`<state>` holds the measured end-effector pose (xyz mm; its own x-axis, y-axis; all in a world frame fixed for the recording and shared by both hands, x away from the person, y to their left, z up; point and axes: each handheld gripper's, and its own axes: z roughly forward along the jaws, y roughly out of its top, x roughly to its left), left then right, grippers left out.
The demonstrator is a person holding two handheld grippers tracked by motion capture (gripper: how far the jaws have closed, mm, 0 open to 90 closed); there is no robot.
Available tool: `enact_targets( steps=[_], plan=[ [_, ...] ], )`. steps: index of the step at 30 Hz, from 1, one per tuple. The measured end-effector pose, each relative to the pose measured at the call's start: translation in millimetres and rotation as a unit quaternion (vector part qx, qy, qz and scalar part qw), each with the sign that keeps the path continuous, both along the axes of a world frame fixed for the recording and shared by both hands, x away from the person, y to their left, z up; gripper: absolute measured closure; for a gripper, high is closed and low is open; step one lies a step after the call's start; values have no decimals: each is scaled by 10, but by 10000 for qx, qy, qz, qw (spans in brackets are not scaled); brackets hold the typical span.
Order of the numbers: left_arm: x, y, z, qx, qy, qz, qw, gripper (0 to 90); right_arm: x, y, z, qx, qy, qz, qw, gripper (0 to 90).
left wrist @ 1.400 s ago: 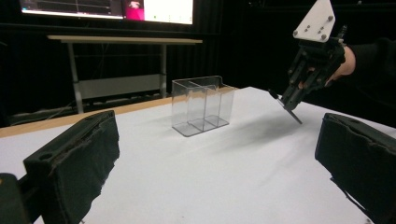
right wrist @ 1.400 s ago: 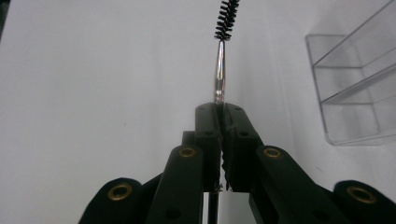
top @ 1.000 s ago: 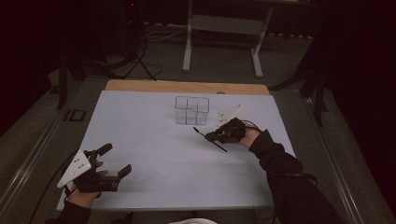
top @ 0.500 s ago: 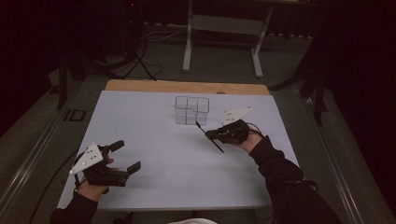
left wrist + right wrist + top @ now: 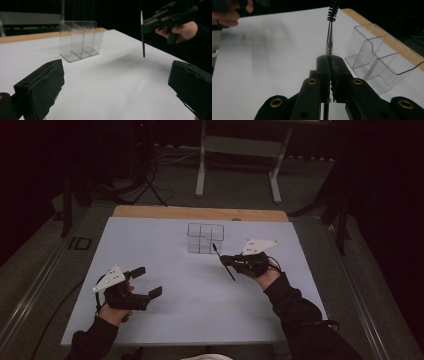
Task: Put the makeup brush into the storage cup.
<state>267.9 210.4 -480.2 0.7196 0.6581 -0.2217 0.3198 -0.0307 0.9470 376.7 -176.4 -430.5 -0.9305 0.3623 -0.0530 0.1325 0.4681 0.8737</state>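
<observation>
Right gripper (image 5: pixel 223 259) pinches thin brush (image 5: pixel 330 30), bristled tip, metal stem, held above table just beside clear plastic organizer (image 5: pixel 205 238). Left gripper (image 5: pixel 146 281) spread wide, empty, over bare white table (image 5: pixel 200 310).

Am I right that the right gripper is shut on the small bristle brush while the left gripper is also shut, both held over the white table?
Not quite. The right gripper is indeed shut on the small bristle brush, but the left gripper is open: the left gripper view shows its jaws wide apart with nothing between them, above the white table.
</observation>
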Motion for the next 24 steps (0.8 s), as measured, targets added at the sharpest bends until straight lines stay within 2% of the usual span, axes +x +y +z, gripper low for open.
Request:
enact_targets(
  steps=[2,4,12,18,19,24],
  plan=[
    [26,-42,-1,-45,43,-236,9997,10,-12,-2,6,95,17,-25,10000,855],
    [53,-95,-6,-101,61,-337,9994,10,-25,2,12,159,-8,-45,9999,855],
    [169,-303,-78,-259,113,-576,9979,10,-112,38,20,532,-137,-126,9984,855],
    [248,-491,-140,-165,138,-809,9965,11,-131,36,31,788,-150,-237,9965,855],
    [260,-525,-150,-139,152,-838,9963,11,-124,31,30,886,-88,-232,9958,855],
    [323,-679,-202,-67,209,-972,9950,15,-132,49,18,892,-103,-366,9953,855]
  ],
)
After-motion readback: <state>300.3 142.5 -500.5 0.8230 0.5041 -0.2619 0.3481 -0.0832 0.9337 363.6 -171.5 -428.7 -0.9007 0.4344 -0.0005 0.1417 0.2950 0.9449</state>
